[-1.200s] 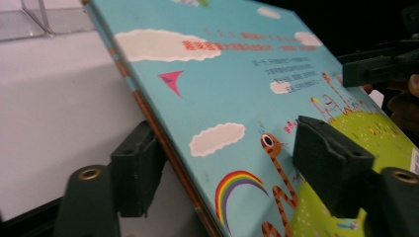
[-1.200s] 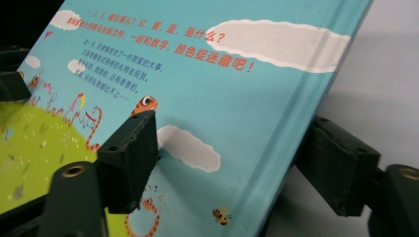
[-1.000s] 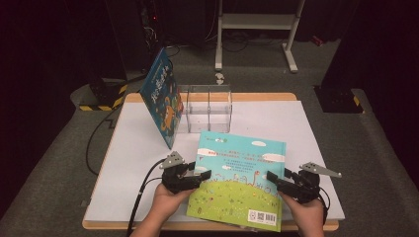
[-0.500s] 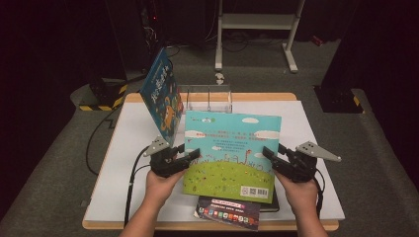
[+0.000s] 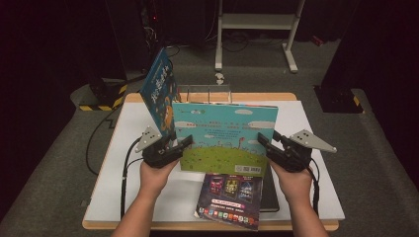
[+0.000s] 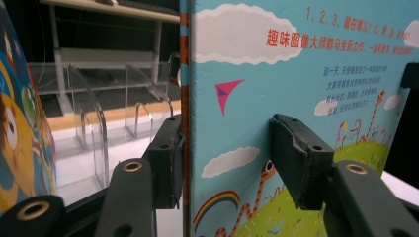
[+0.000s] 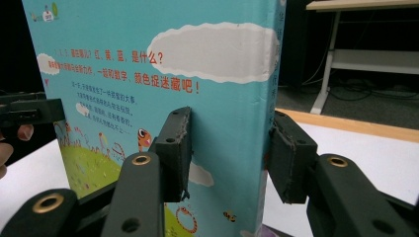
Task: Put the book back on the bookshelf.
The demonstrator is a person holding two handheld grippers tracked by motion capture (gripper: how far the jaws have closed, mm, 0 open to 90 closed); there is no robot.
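Picture book [image 5: 225, 136] upright between both tongs, above dark book [image 5: 232, 195].

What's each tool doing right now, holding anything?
Left tool: closed on the left edge of the picture book, jaws just closing.
Right tool: closed on the book's right edge, jaws just closing.

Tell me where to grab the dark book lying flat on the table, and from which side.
Take the dark book by its near edge, coming in low from the person's side. It lies flat with that edge jutting toward the table's front, so a claw can straddle the thin cover there. Both claws are busy on the lifted picture book.
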